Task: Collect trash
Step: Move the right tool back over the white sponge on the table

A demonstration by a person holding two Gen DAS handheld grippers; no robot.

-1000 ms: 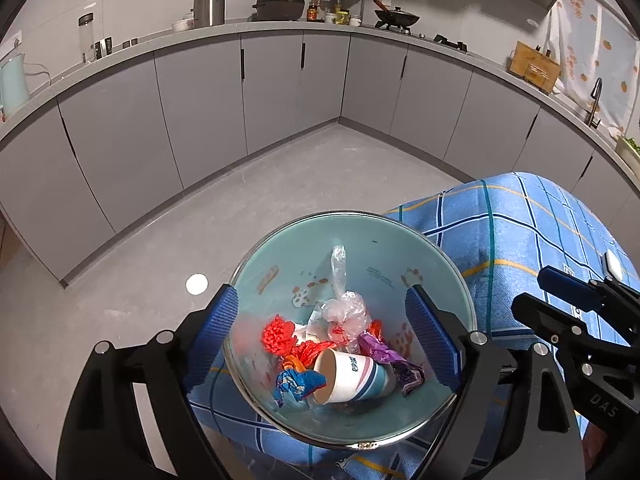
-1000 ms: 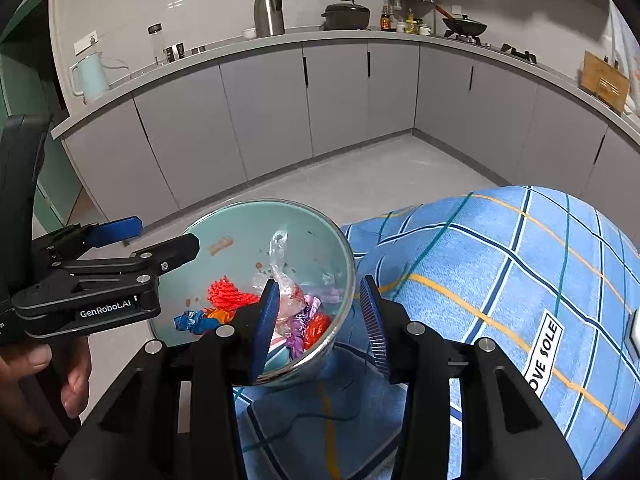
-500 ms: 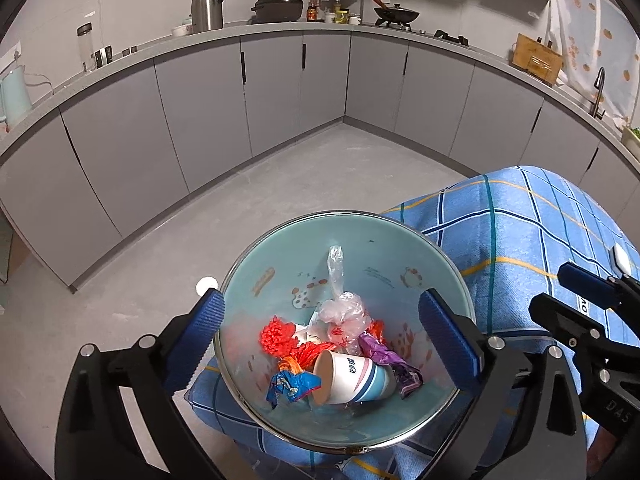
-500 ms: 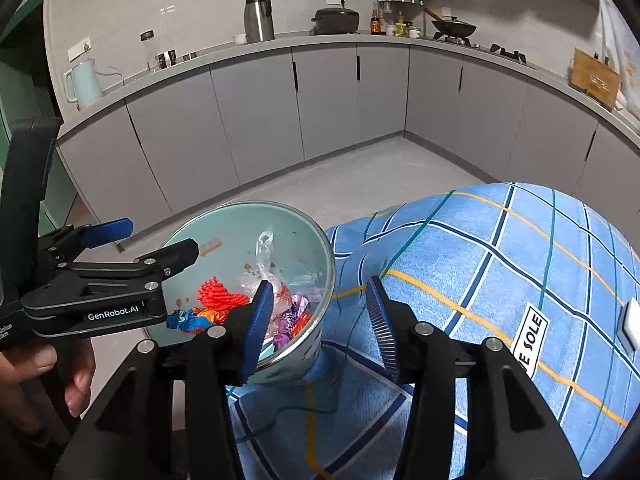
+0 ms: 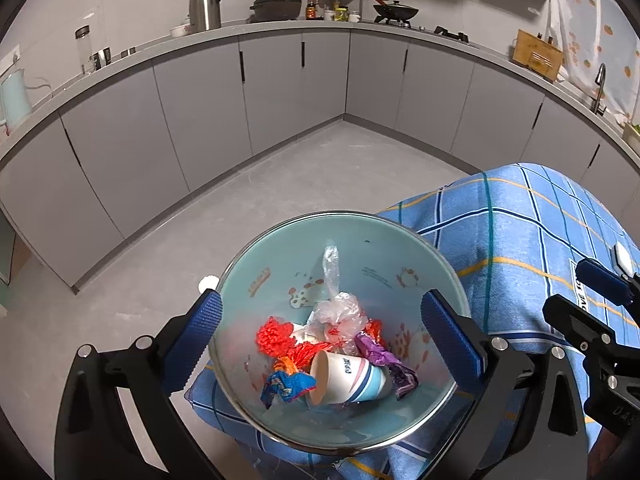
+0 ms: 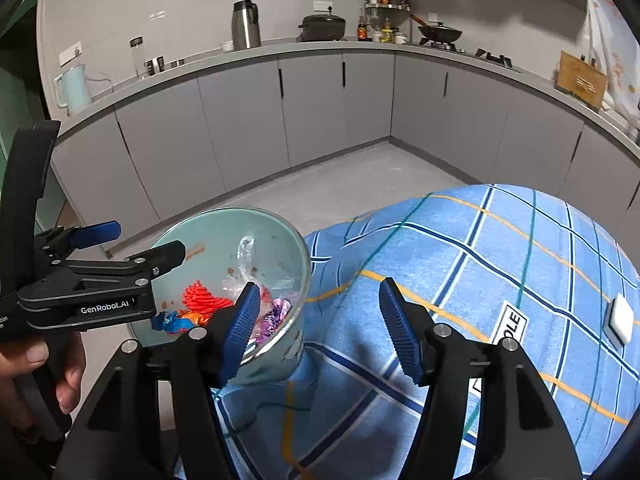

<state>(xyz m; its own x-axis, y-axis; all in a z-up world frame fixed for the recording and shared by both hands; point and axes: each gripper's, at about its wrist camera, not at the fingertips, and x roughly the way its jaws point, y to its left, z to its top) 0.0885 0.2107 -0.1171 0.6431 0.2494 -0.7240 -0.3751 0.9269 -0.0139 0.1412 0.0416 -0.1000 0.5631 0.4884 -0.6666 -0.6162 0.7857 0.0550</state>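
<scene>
A blue checked tablecloth [image 5: 520, 216] with dark blue, teal and orange lines covers the table, and at its near corner stands a pale teal bowl [image 5: 280, 256] with a thin metal rim and small cartoon prints on its smooth inner wall. The trash lies heaped in the bottom of the bowl: a white paper cup [image 5: 348, 376] with blue and pink stripes tipped on its side, mouth toward the left; a crumpled clear plastic bag [image 5: 340, 312] with a twisted tail standing up; a bunched red-orange net [image 5: 276, 334]; a shiny purple foil wrapper [image 5: 384, 360]; and a blue wrapper [image 5: 284, 386]. The left gripper [image 5: 320, 338] has its ribbed blue pads spread wide on either side of the bowl, pressing nothing. The right gripper [image 6: 318, 324] is opening, its left pad in front of the bowl's rim, only cloth between its fingers.
</scene>
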